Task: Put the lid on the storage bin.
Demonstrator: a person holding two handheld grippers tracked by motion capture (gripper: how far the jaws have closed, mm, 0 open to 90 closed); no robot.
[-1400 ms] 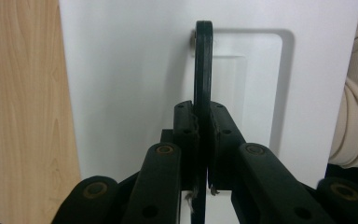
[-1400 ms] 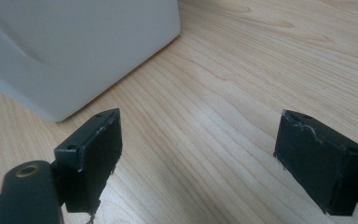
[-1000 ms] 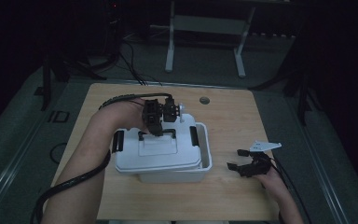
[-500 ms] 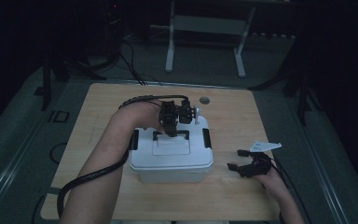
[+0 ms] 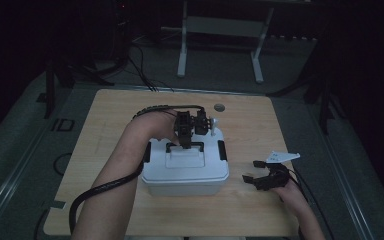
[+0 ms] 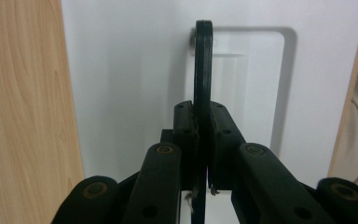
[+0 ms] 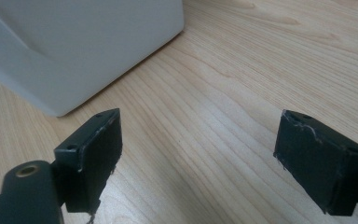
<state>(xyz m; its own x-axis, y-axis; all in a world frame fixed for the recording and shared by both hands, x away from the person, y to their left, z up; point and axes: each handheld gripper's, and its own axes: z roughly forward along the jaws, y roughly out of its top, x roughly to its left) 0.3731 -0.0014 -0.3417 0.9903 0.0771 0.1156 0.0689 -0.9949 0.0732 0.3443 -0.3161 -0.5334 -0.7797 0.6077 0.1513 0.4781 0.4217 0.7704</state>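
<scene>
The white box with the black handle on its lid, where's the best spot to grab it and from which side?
Probably the black handle atop the white box, taken from above. It stands upright off the lid as a thin bar that narrow jaws can pinch across; the left gripper is shut on it that way. The box body looks too wide.

The box (image 5: 185, 167) sits mid-counter (image 5: 105, 125); the left gripper (image 5: 189, 145) is above its handle (image 5: 185, 146), and the right gripper (image 5: 260, 176) lies just right of it.

high: overhead, far | gripper views: close — share white box (image 5: 185, 167)
</scene>
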